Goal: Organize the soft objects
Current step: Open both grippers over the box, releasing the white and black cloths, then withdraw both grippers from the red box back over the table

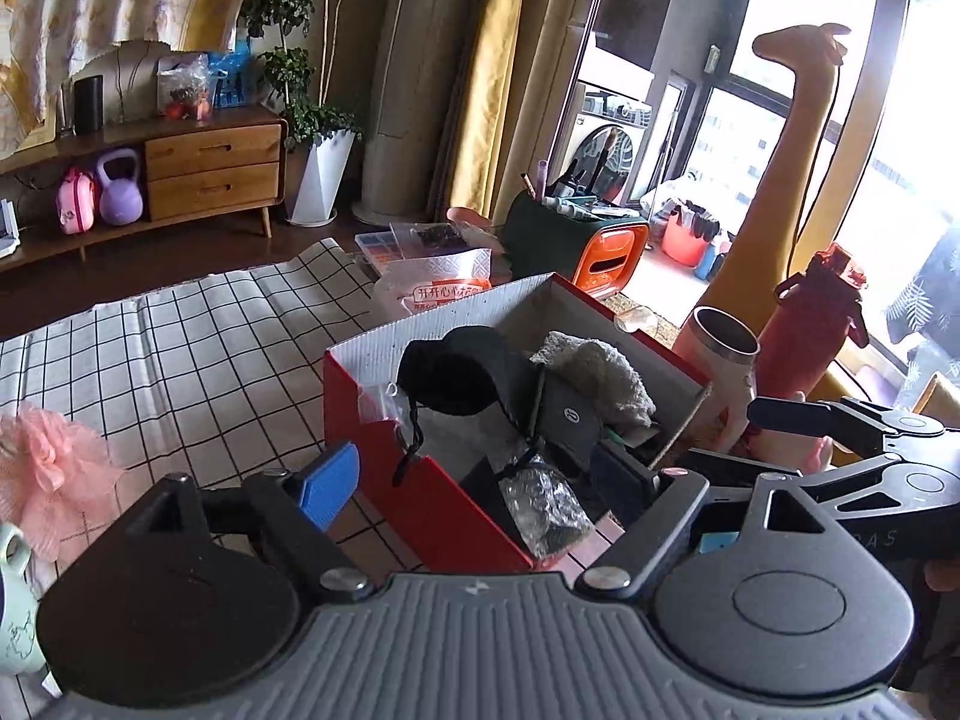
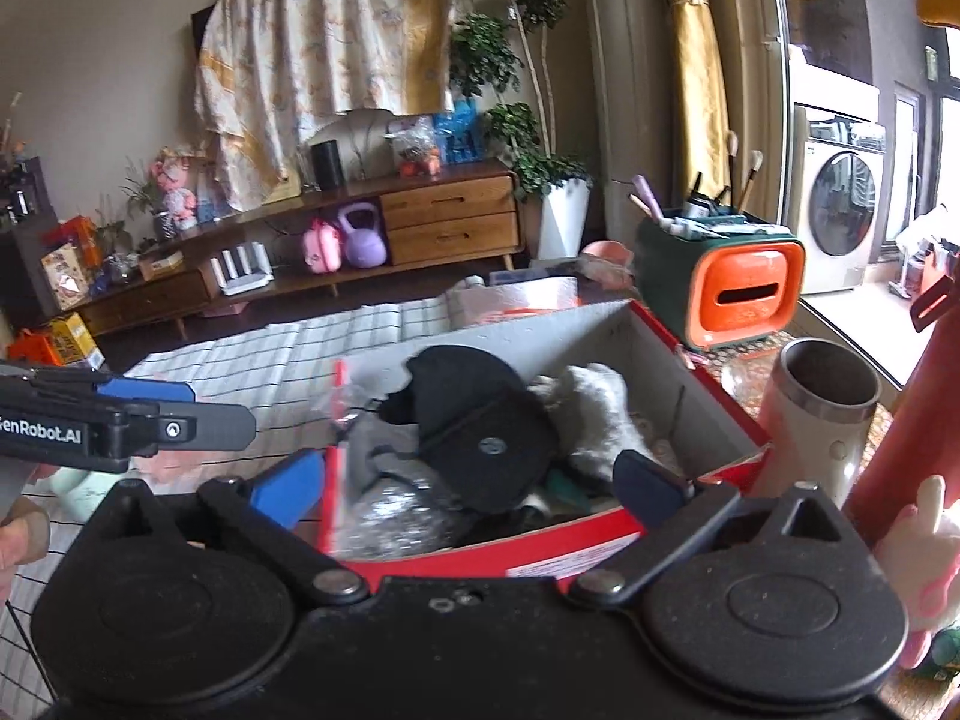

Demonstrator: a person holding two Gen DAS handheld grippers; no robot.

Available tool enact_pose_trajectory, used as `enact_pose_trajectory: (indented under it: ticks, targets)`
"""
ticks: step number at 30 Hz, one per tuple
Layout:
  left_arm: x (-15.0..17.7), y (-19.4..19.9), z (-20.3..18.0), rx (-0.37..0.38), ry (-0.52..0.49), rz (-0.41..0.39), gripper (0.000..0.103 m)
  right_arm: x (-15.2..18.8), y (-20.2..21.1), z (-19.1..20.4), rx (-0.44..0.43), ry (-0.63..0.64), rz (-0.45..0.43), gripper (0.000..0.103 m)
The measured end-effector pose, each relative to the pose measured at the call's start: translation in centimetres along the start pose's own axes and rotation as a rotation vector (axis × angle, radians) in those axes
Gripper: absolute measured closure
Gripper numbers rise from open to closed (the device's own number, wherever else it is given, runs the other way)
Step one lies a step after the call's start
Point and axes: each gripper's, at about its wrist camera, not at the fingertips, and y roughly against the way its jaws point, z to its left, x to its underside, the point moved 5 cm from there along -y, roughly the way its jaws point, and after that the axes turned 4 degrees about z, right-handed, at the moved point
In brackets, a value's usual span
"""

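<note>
Nearest, left gripper (image 1: 480,480): jaws wide apart, nothing between the blue pads, poised over near corner of the red box (image 1: 384,450). Right gripper (image 2: 474,483): also spread wide, empty, hanging over same box from its other side; seen at right edge of the left wrist view. Box sits on a checked cloth (image 1: 198,348) w/ black grid lines. Box contents, all soft goods: black cap (image 1: 462,369) on top, drawstring trailing over the front wall; grey-white fluffy towel (image 1: 606,375) toward far right; clear bag w/ dark speckled item (image 1: 546,510) at near end; dark pouch w/ round logo (image 1: 567,417) mid-box. Outside box, on cloth at left: pink mesh puff (image 1: 48,480), apart from the box; pale green mug (image 1: 12,600) just beside it. Right of box: steel-rimmed tumbler (image 1: 723,342), open top, then red bottle (image 1: 810,324). Beyond: printed plastic bag (image 1: 438,288), orange-fronted green organiser (image 1: 576,240) holding brushes. Far: wooden sideboard (image 1: 210,168), purple kettlebell (image 1: 120,186), potted plant (image 1: 312,120), washing machine (image 2: 840,198).
</note>
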Motion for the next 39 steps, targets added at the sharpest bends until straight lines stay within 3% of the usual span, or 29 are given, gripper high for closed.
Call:
enact_pose_trajectory:
  ticks: [6,9,18,23,28,39]
  targets:
    - [2.0,5.9,3.2,-0.01,0.054,-0.043,0.008,0.6,1.4,3.8,-0.073,0.007,0.007,0.0]
    - [3.1,7.9,5.0,-0.051,0.077,-0.048,0.0,1.0,1.7,5.8,-0.103,0.017,0.018,0.0]
    - [7.4,11.8,10.3,-0.207,0.133,-0.128,0.0,1.9,1.4,11.6,-0.178,0.048,0.057,0.0]
    - [10.0,11.8,11.5,-0.311,0.097,-0.131,0.0,1.8,-0.1,13.9,-0.195,0.065,0.089,0.0]
    - [11.9,11.2,12.4,-0.3,0.136,-0.15,0.0,1.2,-2.4,16.2,-0.212,0.106,0.132,0.0]
    - [14.7,7.2,12.6,-0.447,0.11,-0.141,0.0,-1.7,-8.5,21.3,-0.248,0.227,0.194,0.001]
